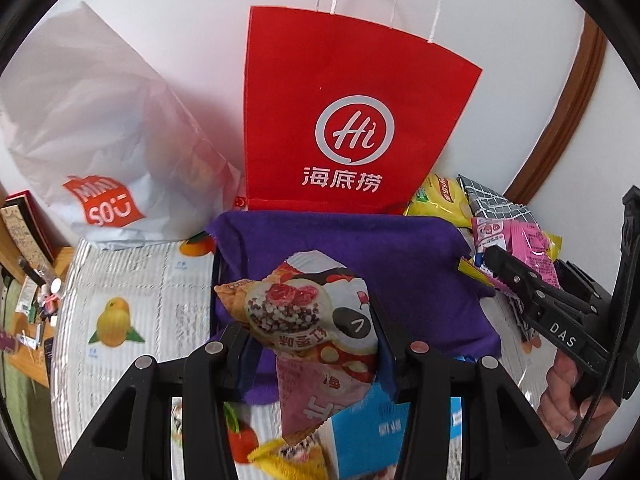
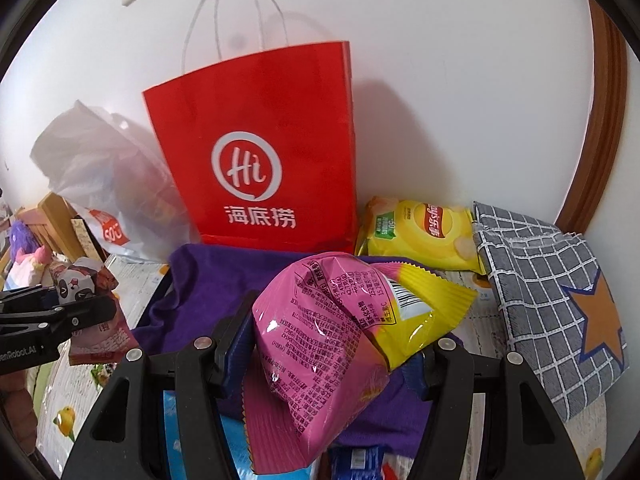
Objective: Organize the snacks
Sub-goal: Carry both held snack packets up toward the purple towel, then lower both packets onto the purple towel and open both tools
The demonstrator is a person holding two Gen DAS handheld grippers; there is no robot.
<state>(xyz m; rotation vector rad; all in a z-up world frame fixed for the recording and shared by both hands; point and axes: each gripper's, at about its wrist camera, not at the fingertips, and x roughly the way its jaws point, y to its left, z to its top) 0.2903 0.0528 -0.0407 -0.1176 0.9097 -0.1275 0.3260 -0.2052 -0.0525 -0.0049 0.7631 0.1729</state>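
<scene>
Left gripper (image 1: 316, 344) pinches a glossy panda-print snack packet (image 1: 316, 320) between its fingers, packet crumpled, above a purple cloth (image 1: 420, 264). Right gripper (image 2: 340, 344) clamps a puffy pink-and-yellow snack bag (image 2: 328, 344), film shiny, serrated seal edges, printed back and barcode facing the lens. The left wrist view shows the right gripper (image 1: 496, 258) off to the right of its fingers with the pink bag (image 1: 516, 244) at its tips; the right wrist view shows the left gripper (image 2: 100, 308) at the far left with the panda packet (image 2: 86, 284). Ahead of both finger pairs a red paper bag (image 1: 352, 120) with white twisted-cord handles stands upright against the white wall, its base touching the cloth's far edge. Left of it slumps a white plastic shopping bag (image 1: 92, 128). Only the right wrist view shows fully the yellow chip bag (image 2: 420, 236) right of the red bag and, touching it, a grey grid-pattern fabric pouch (image 2: 548, 300) with an orange star. The fruit-print table cover (image 1: 128, 288) looks ribbed; a blue box (image 1: 360, 436) lies below the left fingers.
</scene>
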